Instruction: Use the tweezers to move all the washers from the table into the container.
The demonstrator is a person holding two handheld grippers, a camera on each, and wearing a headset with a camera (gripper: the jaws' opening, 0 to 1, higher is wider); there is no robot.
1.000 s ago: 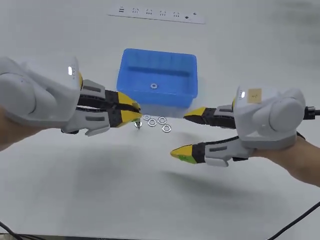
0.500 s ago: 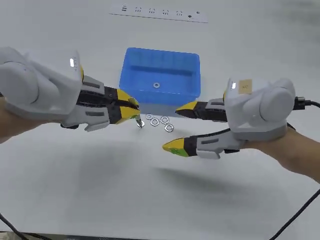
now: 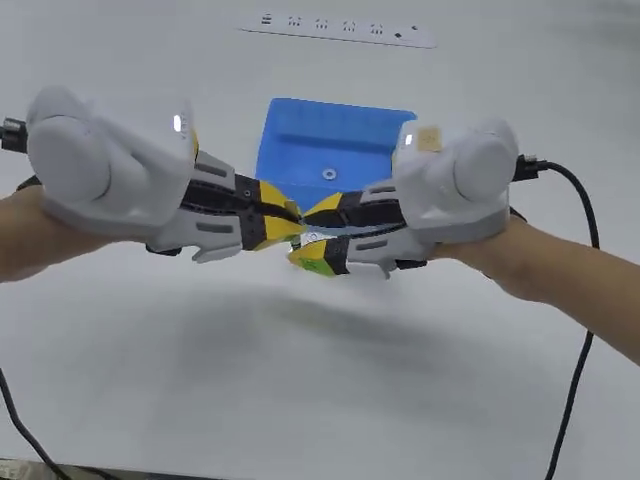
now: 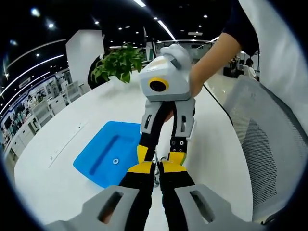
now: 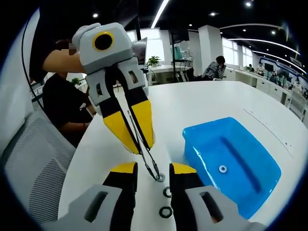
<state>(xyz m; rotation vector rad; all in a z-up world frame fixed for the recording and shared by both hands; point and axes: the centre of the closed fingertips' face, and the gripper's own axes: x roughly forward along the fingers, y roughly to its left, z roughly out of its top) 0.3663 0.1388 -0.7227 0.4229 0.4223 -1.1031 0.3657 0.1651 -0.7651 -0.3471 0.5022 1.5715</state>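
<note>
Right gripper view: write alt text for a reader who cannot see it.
The left gripper, reaching in from the upper left, holds tweezers whose tips touch a washer on the white table, between the open jaws of the right gripper. Two more washers lie nearer the camera; a blue container to the right holds one washer.

Working in a large open-plan office: at a long white table [image 5: 207, 103], beside a mesh chair [image 4: 262, 139], under ceiling strip lights [image 5: 161, 12], with a potted plant [image 4: 118, 65] and seated people [image 5: 217, 66] behind.
</note>
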